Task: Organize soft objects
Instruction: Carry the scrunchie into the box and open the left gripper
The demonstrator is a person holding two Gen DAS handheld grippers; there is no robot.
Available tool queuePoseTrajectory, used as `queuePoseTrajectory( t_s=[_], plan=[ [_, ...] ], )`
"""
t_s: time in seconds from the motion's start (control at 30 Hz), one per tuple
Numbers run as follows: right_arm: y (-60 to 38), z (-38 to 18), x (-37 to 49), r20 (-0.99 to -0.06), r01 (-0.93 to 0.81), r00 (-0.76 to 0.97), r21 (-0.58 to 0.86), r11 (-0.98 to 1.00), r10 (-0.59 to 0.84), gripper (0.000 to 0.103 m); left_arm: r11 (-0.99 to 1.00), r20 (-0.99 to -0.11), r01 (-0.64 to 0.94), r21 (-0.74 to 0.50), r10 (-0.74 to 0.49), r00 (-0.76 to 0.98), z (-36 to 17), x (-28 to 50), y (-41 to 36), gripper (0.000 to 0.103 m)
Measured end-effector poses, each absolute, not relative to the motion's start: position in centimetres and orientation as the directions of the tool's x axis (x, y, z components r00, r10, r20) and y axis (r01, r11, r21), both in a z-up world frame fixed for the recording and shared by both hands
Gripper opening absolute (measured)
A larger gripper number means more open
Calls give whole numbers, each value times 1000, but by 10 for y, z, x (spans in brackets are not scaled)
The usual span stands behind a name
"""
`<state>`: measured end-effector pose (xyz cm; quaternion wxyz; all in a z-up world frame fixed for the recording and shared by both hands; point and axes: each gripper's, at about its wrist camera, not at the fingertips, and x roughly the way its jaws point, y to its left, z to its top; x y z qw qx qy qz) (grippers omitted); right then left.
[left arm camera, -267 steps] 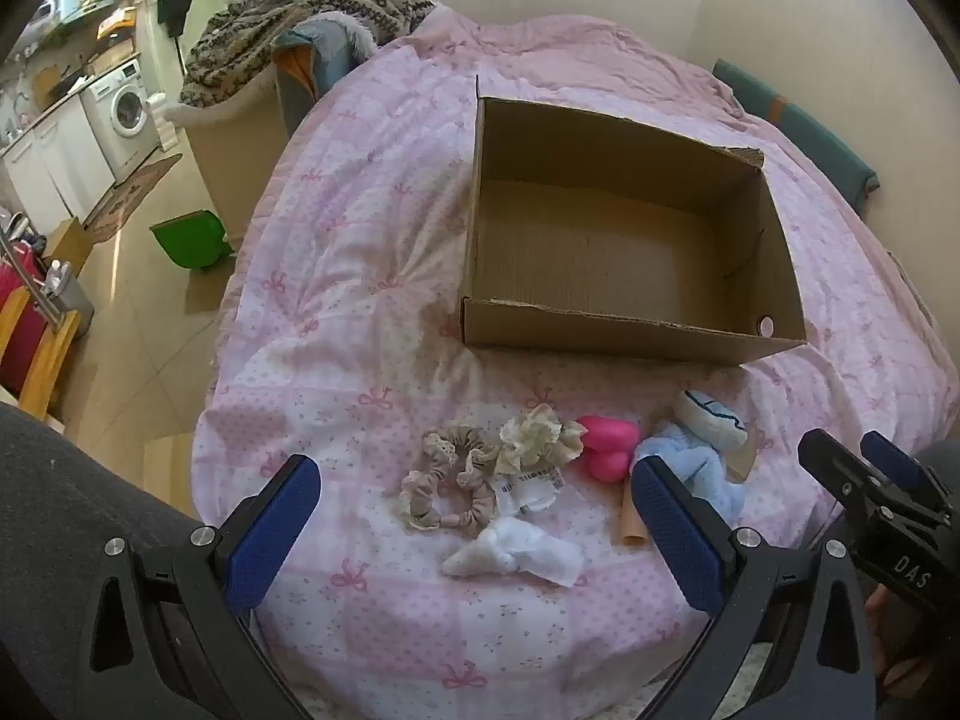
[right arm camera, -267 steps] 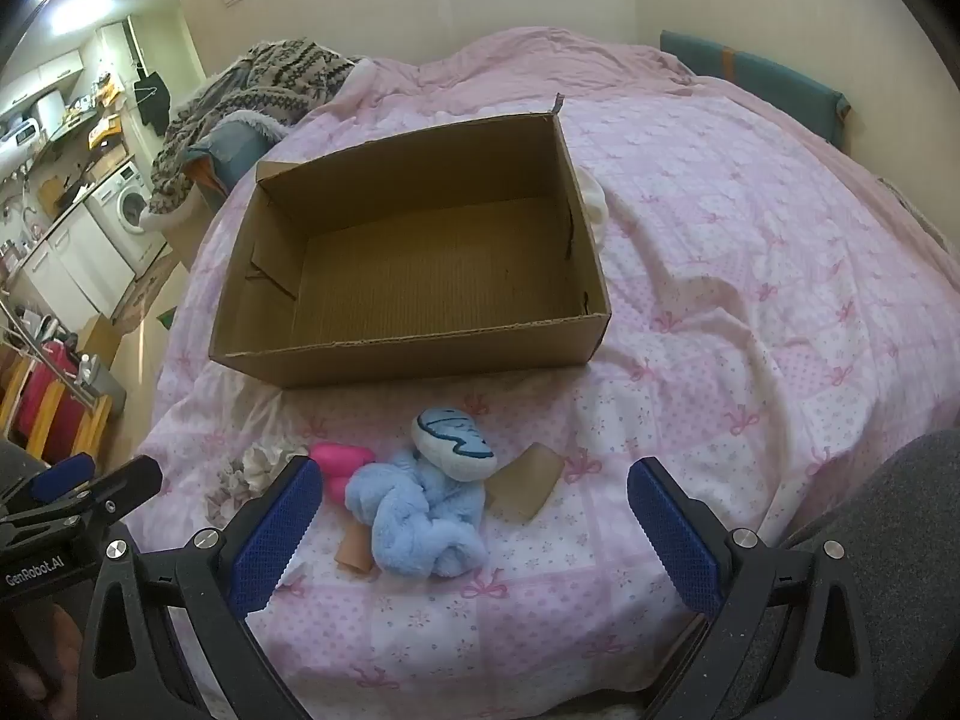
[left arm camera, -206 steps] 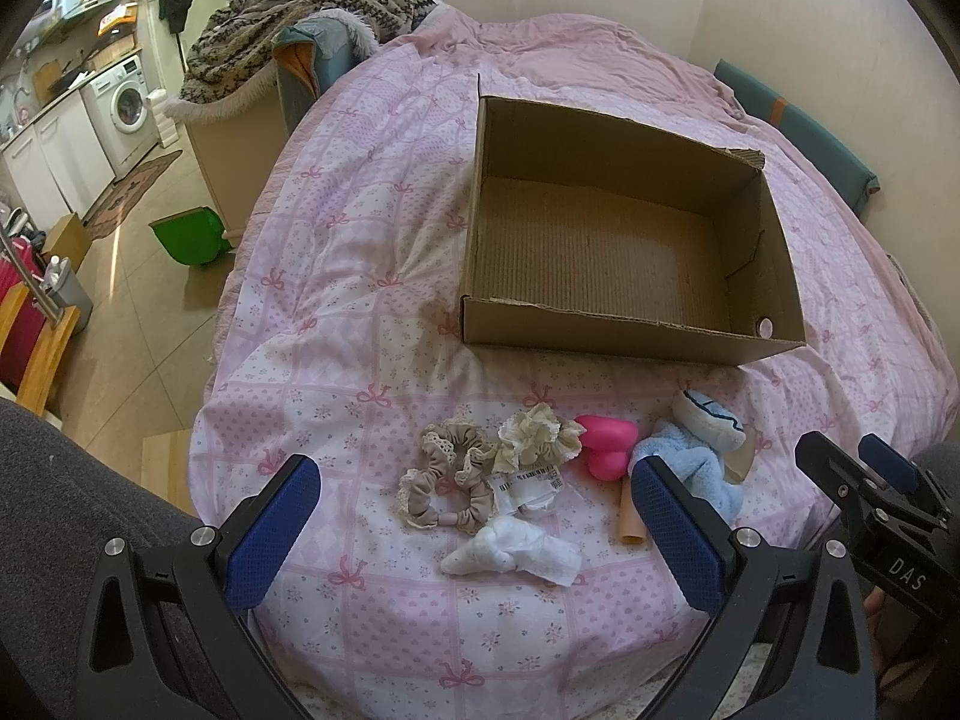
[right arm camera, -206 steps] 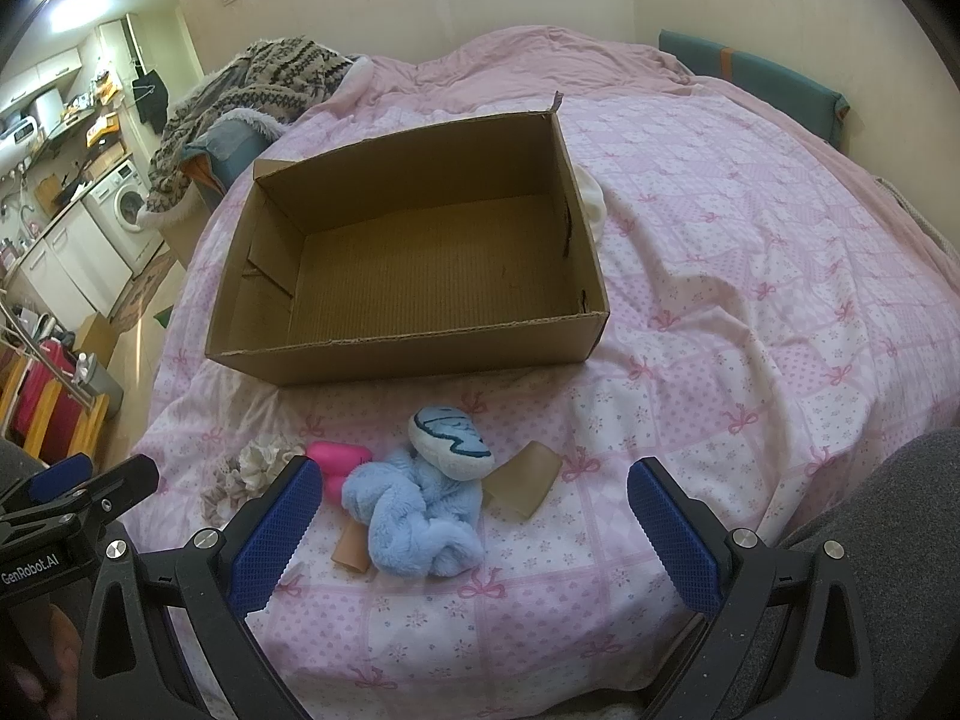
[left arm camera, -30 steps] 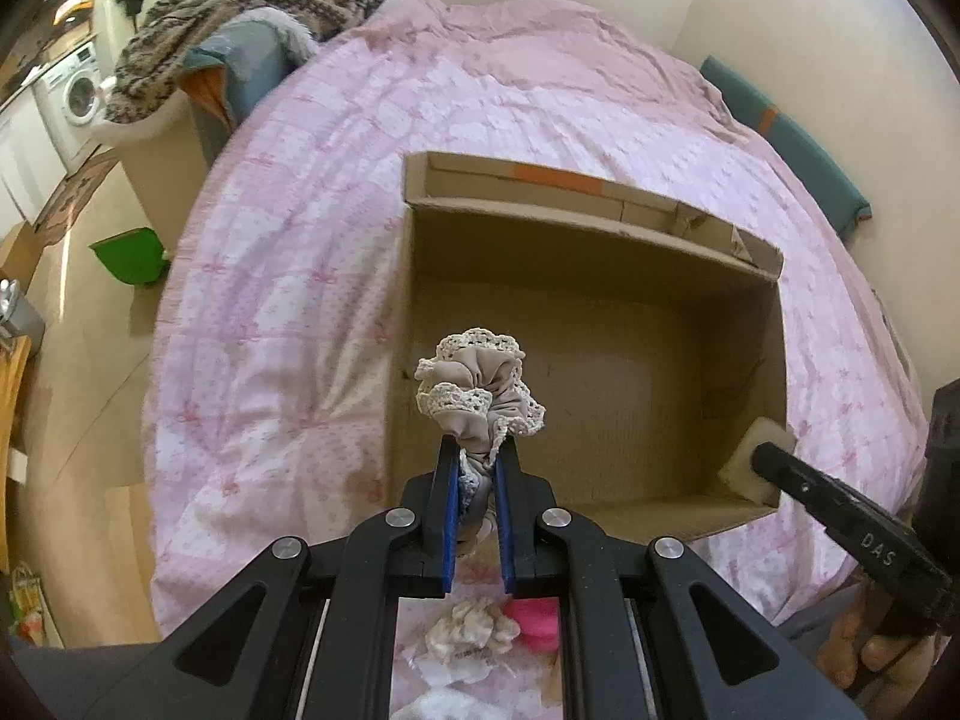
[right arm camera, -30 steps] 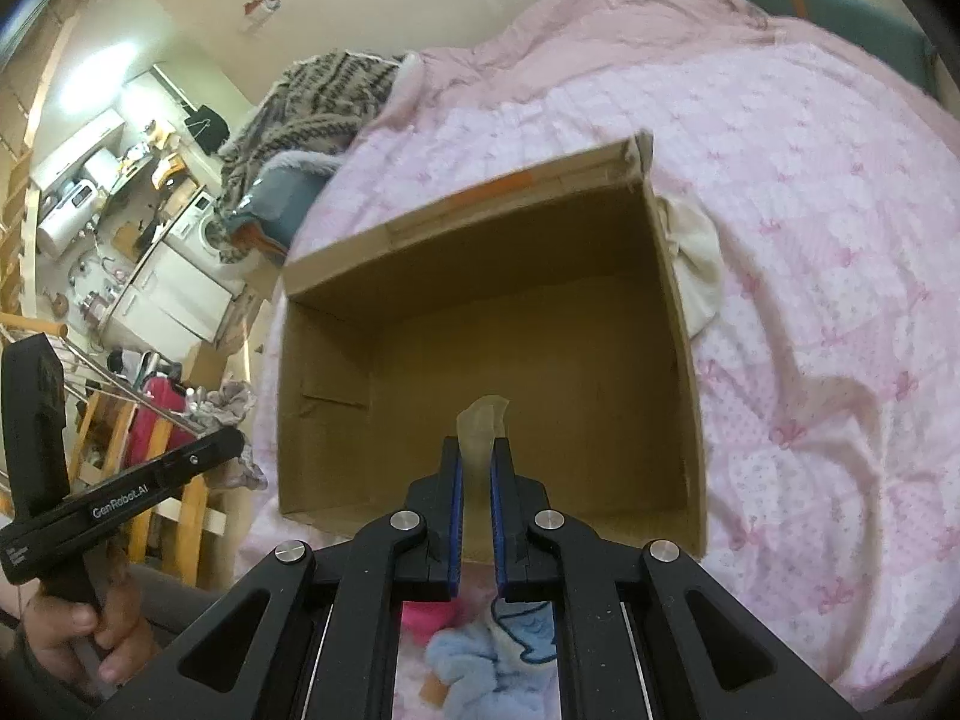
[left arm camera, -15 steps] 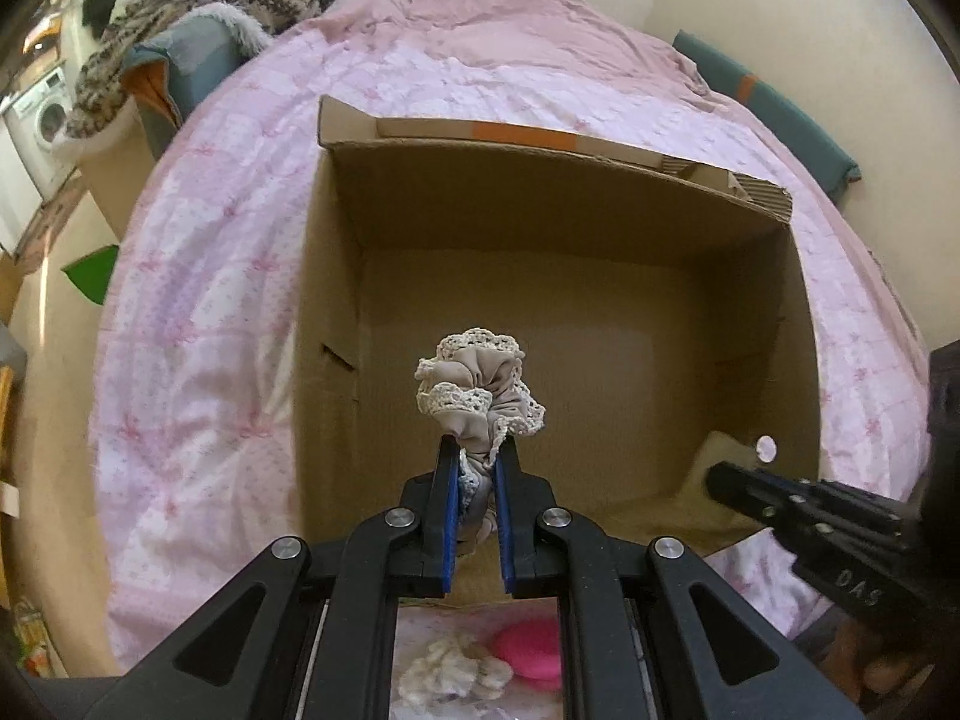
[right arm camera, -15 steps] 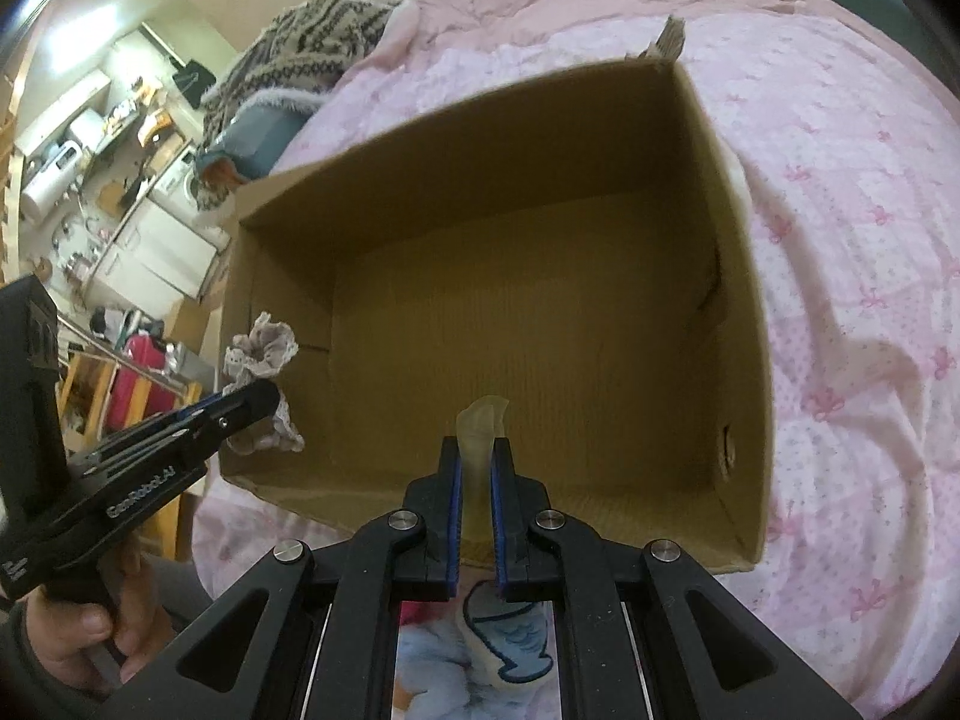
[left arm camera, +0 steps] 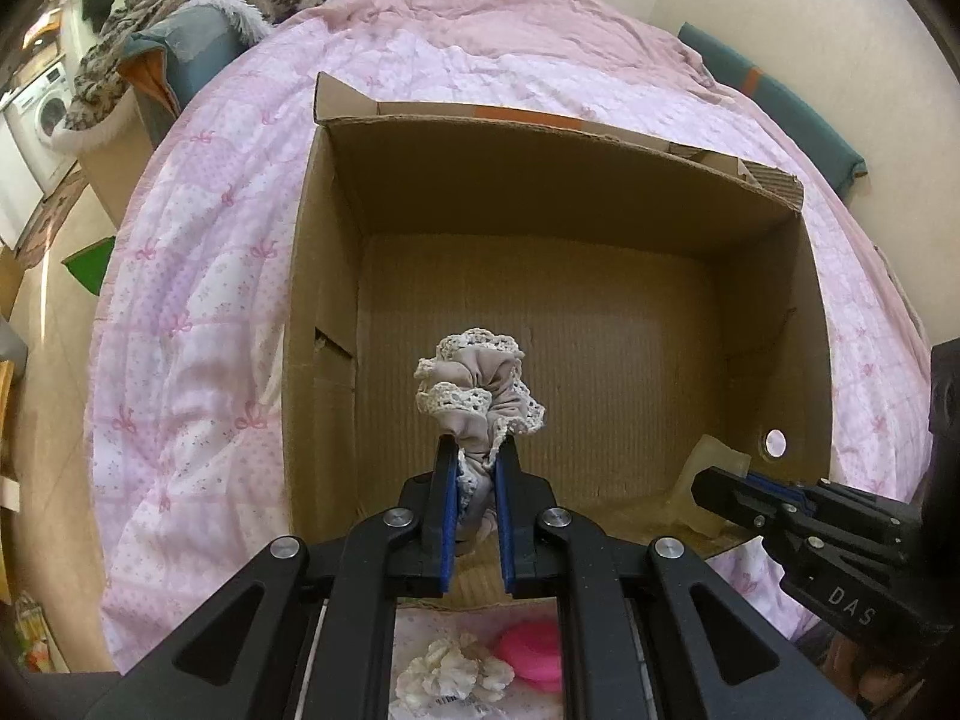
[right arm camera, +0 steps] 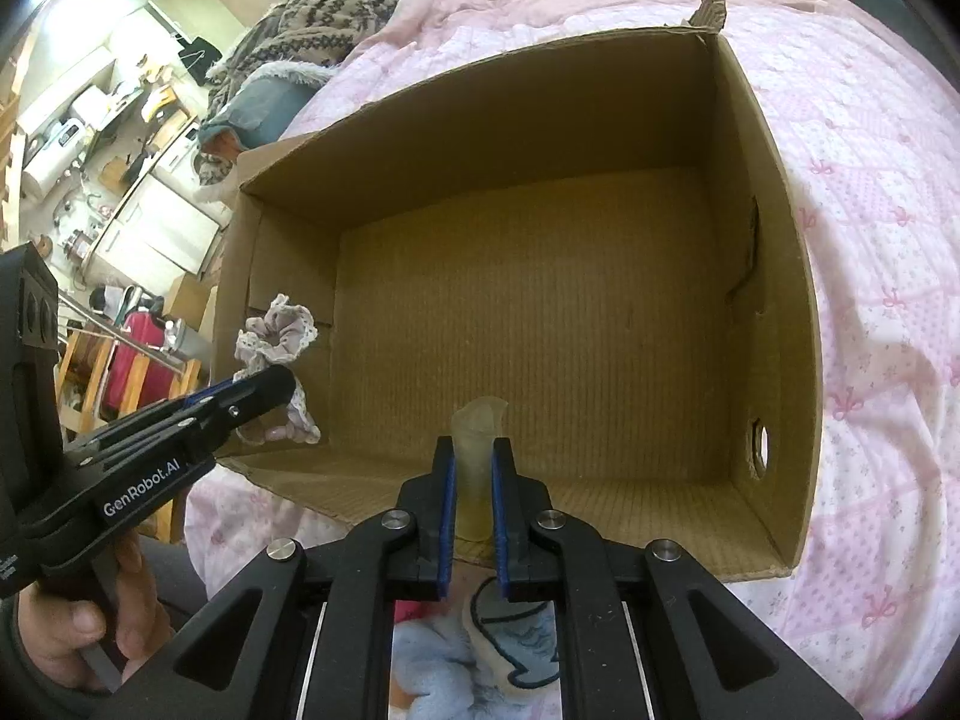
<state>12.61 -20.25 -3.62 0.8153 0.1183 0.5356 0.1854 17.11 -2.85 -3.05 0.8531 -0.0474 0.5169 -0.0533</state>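
Note:
An open cardboard box lies on the pink bed; it also shows in the right wrist view. My left gripper is shut on a beige lace-edged scrunchie and holds it over the box's near left corner; the scrunchie also shows in the right wrist view. My right gripper is shut on a pale translucent soft piece over the box's near edge; the piece shows in the left wrist view. The box floor is bare.
On the bed before the box lie a white scrunchie, a pink soft object and a blue plush toy. A heap of clothes sits at the bed's far left corner. The floor and a washing machine lie left.
Both grippers have moved forward toward the box, which looms larger. The scrunchie and the pale piece now hang over its near edge.

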Motion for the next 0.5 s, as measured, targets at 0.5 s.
queuePoseTrajectory(
  t_s=[0.5],
  plan=[
    [-207,-34,129,-823,-149,378,398,905,425,16,991,-872,38,-126,-129,473,-30,170,-29,14]
  ],
)
